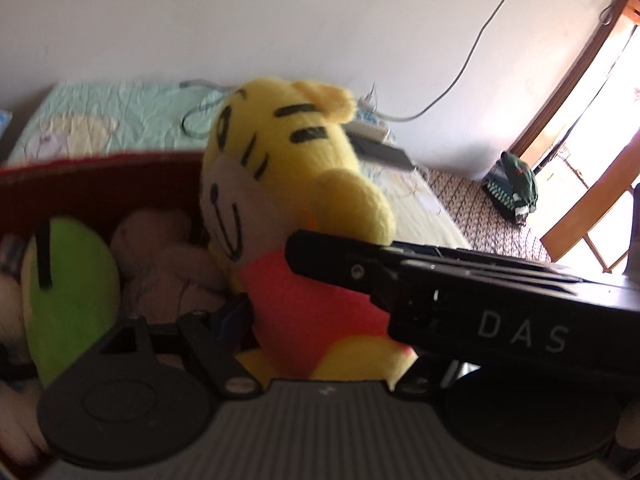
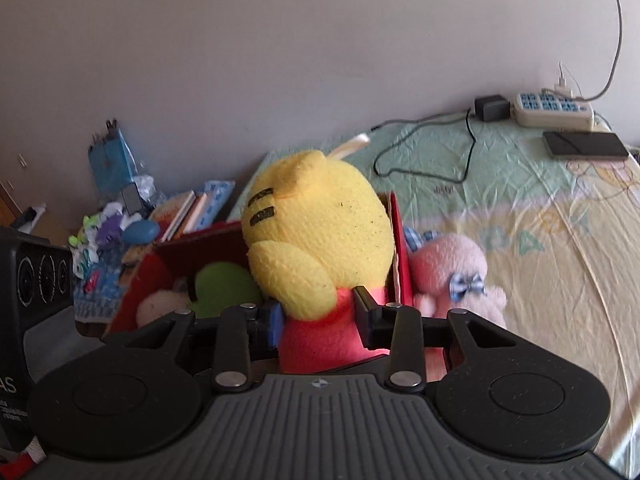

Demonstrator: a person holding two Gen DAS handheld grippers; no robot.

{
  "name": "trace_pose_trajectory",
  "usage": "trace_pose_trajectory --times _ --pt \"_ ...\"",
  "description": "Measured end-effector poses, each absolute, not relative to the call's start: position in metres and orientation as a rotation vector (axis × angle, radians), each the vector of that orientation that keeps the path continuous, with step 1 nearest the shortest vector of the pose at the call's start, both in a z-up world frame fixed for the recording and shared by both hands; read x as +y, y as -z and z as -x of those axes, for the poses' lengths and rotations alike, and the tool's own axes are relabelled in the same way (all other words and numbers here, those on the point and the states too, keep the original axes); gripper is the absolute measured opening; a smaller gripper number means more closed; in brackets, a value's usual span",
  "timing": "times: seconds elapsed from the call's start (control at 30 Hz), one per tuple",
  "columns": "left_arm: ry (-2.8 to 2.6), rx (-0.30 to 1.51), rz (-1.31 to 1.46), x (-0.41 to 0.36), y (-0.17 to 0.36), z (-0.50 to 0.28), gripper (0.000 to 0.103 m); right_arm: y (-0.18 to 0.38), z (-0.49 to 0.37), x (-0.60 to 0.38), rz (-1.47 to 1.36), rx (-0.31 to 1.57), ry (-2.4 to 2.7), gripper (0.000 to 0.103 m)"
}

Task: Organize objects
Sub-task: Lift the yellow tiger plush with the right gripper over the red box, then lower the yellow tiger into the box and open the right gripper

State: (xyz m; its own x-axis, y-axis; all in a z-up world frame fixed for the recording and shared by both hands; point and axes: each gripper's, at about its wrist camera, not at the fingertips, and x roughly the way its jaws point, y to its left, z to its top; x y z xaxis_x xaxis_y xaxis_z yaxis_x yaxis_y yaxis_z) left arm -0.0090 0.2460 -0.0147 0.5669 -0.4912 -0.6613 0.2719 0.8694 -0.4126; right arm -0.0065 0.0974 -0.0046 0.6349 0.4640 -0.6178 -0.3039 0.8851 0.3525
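A yellow tiger plush (image 1: 280, 152) in a red shirt hangs upright over an open red box (image 1: 100, 176). In the right wrist view my right gripper (image 2: 320, 316) is shut on the plush (image 2: 320, 224), with both pads pressed into the red shirt from behind. My left gripper (image 1: 316, 320) holds the same red body from the front. Its left pad touches the shirt; its right finger is hidden behind the right gripper's black body. Inside the box lie a green plush (image 1: 72, 300) and a beige teddy (image 1: 160, 248).
A pink bear (image 2: 448, 268) lies on the bed sheet (image 2: 540, 280) just right of the box. A power strip (image 2: 554, 110), a phone (image 2: 586, 146) and cables sit by the wall. Books and clutter (image 2: 188, 212) are stacked left of the box.
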Motion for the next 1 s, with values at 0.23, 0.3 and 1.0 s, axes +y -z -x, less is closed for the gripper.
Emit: trace_pose_trajectory --times 0.23,0.3,1.0 --pt "0.462 0.897 0.274 0.247 0.026 0.020 0.073 0.003 0.017 0.109 -0.189 0.828 -0.434 0.038" --pt "0.464 0.903 0.271 0.246 0.027 0.018 0.073 0.006 0.011 0.109 -0.185 0.832 -0.419 0.038" --pt "0.360 0.939 0.054 0.219 0.010 0.011 0.094 0.015 0.024 0.072 -0.451 0.735 -0.414 0.055"
